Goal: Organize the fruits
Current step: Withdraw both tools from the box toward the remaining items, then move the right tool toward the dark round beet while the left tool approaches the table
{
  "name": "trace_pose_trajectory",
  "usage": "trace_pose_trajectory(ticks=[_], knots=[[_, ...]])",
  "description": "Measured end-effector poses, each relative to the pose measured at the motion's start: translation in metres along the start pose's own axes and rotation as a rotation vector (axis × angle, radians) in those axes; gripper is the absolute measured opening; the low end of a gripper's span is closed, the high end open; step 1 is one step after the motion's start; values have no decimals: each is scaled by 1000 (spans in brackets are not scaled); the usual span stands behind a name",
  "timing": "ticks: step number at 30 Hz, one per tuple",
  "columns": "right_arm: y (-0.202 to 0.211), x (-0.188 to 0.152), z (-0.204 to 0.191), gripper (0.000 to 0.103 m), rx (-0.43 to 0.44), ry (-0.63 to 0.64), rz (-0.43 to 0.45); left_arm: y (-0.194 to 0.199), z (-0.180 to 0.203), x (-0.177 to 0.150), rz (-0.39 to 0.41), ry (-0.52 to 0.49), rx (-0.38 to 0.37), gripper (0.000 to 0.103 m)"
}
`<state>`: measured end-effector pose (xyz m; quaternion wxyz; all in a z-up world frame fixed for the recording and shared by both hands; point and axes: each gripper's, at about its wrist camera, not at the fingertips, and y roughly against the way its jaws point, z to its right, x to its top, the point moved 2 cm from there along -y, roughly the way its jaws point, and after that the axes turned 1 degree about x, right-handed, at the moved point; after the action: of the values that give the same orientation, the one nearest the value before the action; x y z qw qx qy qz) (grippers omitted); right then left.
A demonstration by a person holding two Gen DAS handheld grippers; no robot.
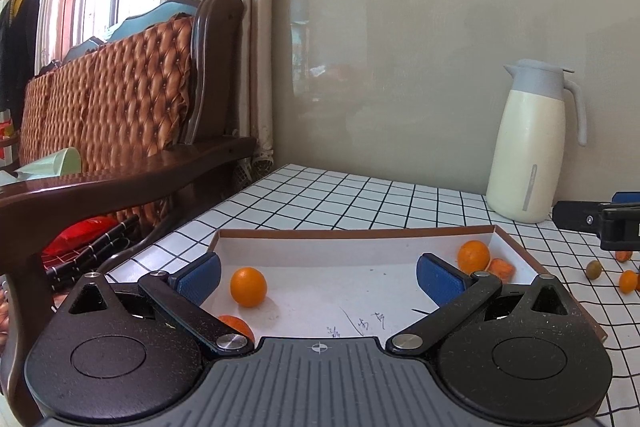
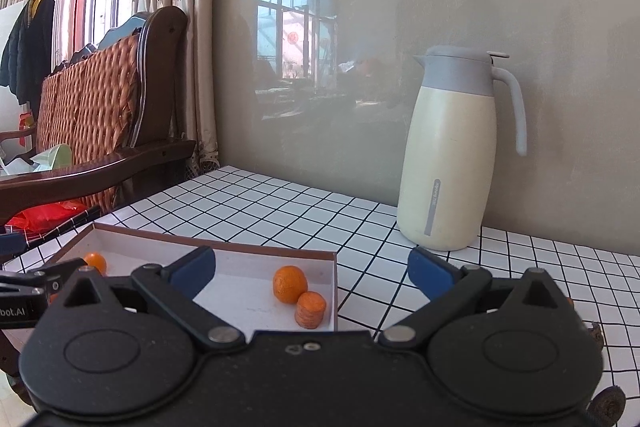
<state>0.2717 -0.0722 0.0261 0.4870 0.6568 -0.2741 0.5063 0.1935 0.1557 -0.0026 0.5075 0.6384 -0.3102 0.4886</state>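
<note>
Orange (image 1: 248,286) in box (image 1: 360,235), just beside left claw (image 1: 319,273) (spread wide), right claw (image 2: 312,273) apart.

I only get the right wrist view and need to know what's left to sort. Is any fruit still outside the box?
Observer: Yes. A small orange and a greenish fruit lie on the table, right of the box.
Operator: Is the left gripper carrying anything?
Observer: No. The left gripper is open over the box, with nothing between its fingers.
</note>
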Motion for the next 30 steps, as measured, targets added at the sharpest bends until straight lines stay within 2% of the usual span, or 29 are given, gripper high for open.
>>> trace_pose_trajectory(ticks=[6, 13, 20, 30], knots=[[22, -10, 7, 97, -27, 25, 5, 16, 17, -5, 18, 2, -56, 103], [42, -25, 25, 97, -87, 57, -5, 21, 54, -9, 20, -38, -130, 103], [57, -39, 60, 97, -152, 30, -27, 26, 92, -10, 26, -71, -194, 103], [75, -52, 90, 97, -203, 7, -35, 34, 134, -13, 30, -108, -267, 103]])
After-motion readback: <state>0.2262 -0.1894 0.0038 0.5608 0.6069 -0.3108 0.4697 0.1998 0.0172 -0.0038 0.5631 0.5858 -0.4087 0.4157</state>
